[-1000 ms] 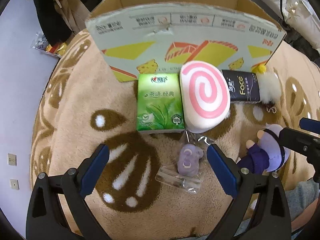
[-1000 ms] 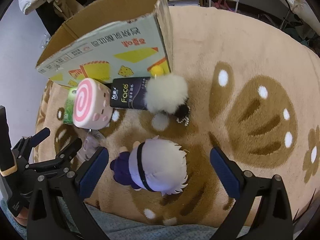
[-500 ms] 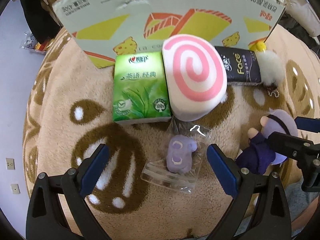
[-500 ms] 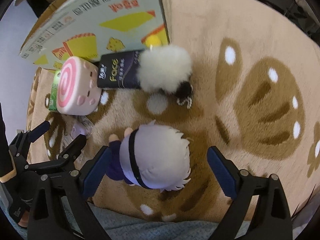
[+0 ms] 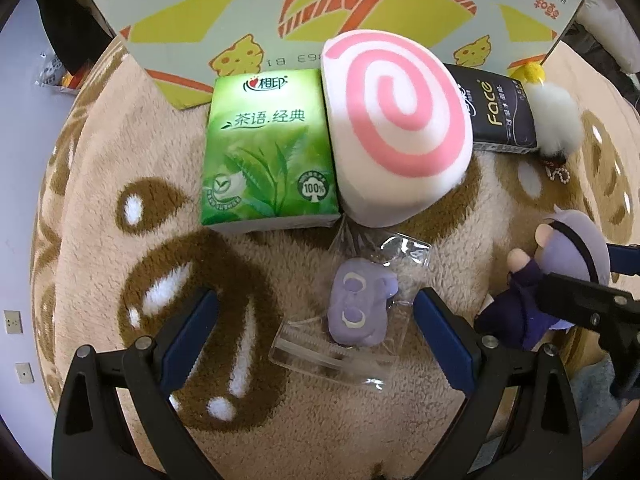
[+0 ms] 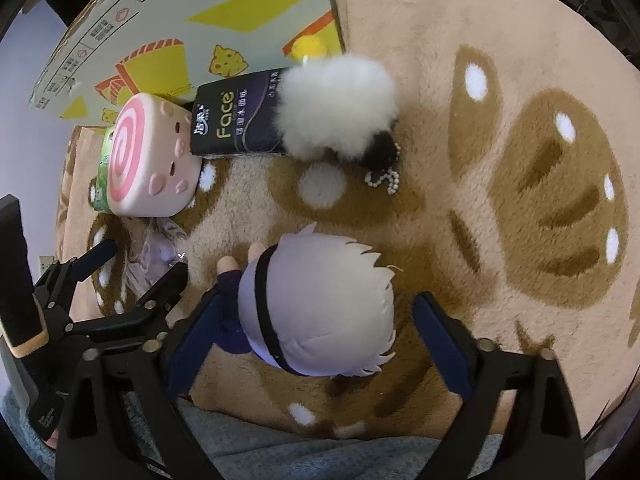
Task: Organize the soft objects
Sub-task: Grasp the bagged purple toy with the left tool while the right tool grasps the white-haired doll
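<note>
Reading "Face" on the black tissue pack and "100%" on the green pack; left claw and right claw both gape open.

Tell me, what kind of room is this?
Probably a home room, perhaps a bedroom or living room: a plush paw-print rug on the floor, soft toys like the swirl cushion, and a cardboard box.

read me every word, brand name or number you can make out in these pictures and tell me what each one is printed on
"相印" and "茶语.经典": green rectangular tissue pack.
"100%": round seal on the same pack.
"Face": black rectangular tissue pack, also seen from the right wrist; its small Chinese lines are too blurred.
"450g": top edge of the printed cardboard box, upside down.
"63 B1": box wall, upside down, partly hidden.
Orange and black Chinese characters on the box: upside down, too distorted to read.
</note>
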Demonstrator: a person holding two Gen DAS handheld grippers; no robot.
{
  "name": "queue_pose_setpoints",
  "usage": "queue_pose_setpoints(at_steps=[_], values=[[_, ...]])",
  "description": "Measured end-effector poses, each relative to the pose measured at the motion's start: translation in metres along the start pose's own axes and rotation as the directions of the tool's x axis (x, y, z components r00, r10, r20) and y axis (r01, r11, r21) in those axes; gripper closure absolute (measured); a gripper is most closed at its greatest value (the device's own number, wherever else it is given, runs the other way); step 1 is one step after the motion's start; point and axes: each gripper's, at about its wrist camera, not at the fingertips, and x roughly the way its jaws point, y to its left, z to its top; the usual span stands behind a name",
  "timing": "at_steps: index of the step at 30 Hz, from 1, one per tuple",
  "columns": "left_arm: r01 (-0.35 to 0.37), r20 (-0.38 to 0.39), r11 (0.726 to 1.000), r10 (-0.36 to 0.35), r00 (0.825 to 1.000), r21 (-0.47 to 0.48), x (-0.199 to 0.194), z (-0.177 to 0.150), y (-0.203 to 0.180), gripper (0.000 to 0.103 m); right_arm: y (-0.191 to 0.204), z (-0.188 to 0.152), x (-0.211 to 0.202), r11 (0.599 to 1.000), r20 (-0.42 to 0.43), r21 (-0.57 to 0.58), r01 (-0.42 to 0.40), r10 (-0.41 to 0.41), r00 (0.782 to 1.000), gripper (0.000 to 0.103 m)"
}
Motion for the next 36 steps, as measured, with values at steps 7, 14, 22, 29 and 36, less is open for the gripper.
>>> queue_pose_setpoints(at_steps=[7,14,22,29,36], values=[[0.045,0.007,0.999,-0.045,0.999,0.008,-0.006,-0.009,0.002,0.023,0.013,-0.005,-0.005,1.000,0.022,-0.020,0.000,0.000,1.000,0.031],[0.060,0.012,0.998,-0.060,0.998,0.019,-0.010,-0.014,-0.005,0.037,0.009,-0.006,-0.009,1.000,0.013,-0.017,-0.009,0.009,1.000,0.030],[0.067,0.014,0.997,-0.068,0.998,0.026,-0.016,-0.020,-0.010,0.045,0.002,-0.012,-0.012,0.999,0.009,-0.028,-0.020,0.021,1.000,0.032],[0.069,0.012,0.997,-0.069,0.998,0.023,-0.021,-0.021,-0.015,0.054,0.011,-0.018,-0.022,0.999,0.054,-0.051,-0.003,0.005,0.999,0.036],[0.083,0.004,0.996,-0.083,0.997,0.011,-0.025,-0.022,-0.015,0.060,0.015,-0.015,-0.036,0.998,0.121,-0.055,0.007,0.000,0.993,0.036]])
